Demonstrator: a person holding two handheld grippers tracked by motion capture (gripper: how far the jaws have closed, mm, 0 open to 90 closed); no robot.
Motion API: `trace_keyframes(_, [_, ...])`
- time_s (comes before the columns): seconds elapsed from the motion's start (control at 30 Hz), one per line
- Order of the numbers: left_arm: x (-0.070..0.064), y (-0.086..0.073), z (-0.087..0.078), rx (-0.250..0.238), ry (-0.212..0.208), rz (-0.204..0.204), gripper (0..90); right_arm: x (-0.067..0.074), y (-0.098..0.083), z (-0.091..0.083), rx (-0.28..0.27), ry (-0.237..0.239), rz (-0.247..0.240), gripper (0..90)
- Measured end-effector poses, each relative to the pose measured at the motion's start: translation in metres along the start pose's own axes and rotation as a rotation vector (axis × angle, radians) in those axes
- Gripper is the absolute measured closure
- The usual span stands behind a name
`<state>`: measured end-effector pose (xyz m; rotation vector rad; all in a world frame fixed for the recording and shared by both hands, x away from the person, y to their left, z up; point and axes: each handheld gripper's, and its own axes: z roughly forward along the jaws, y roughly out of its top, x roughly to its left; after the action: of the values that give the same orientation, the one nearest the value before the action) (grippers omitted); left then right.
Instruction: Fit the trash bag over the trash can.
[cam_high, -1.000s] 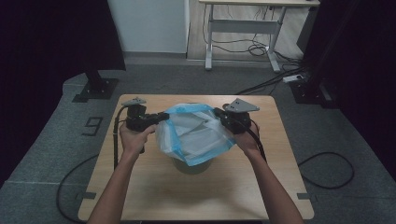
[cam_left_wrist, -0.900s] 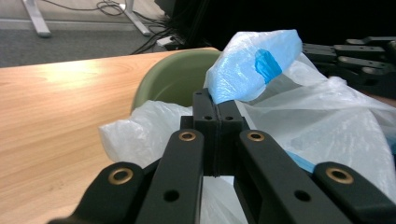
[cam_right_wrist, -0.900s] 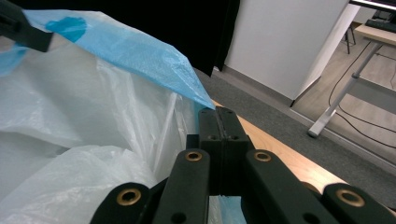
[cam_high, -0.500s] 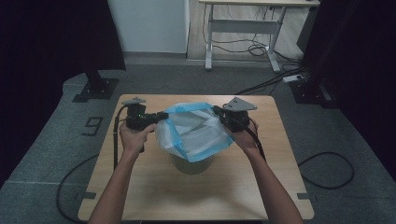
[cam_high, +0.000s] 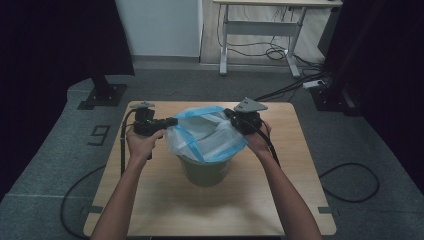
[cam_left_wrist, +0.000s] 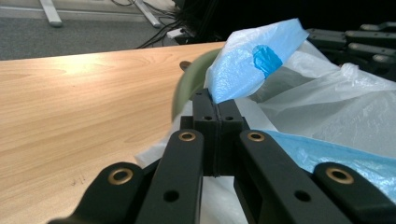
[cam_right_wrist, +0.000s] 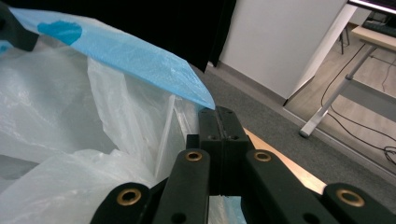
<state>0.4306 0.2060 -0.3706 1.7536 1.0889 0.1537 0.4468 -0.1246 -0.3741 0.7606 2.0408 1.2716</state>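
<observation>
Fingers (cam_left_wrist: 216, 105) pinch translucent white, blue-edged bag (cam_high: 205, 135) over green bin (cam_high: 205, 170)

High view looks down; gripper views face bag (cam_high: 205, 135) closely.

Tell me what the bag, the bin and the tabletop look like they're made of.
Bin liner: thin plastic film, translucent white with a blue edge; it crinkles and lets light through. Bin: probably moulded plastic, matte olive green with a smooth rounded rim, though the look leaves it open. Tabletop: wood or wood-grain laminate, light, with a soft sheen.
</observation>
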Motion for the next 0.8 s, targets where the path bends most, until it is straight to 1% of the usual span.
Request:
trace_keyframes(0.07, [0.003,0.001,0.000,-0.002,-0.007,-0.012,89.4,0.000,0.001,0.003,0.004,0.000,-0.006,88.8])
trace_keyframes(0.27, [0.005,0.007,0.005,0.014,0.009,-0.006,89.4,-0.005,0.004,0.008,0.007,-0.005,-0.002,88.8])
trace_keyframes(0.37, [0.004,0.009,0.011,0.027,0.013,0.003,89.4,-0.008,0.002,0.009,0.023,-0.009,-0.002,88.9])
trace_keyframes(0.47, [0.005,0.010,0.015,0.040,0.022,-0.010,89.4,-0.011,0.001,0.010,0.027,-0.011,0.006,88.9])
trace_keyframes(0.6, [0.006,0.014,0.017,0.054,0.034,-0.013,89.4,-0.013,-0.004,0.016,0.051,-0.004,-0.012,88.9])
trace_keyframes(0.7, [0.006,0.017,0.018,0.066,0.047,-0.007,89.4,-0.016,-0.006,0.019,0.048,0.003,0.009,88.9])
trace_keyframes(0.8, [0.010,0.019,0.019,0.071,0.043,-0.015,89.4,-0.021,-0.007,0.022,0.043,0.029,0.044,88.9])
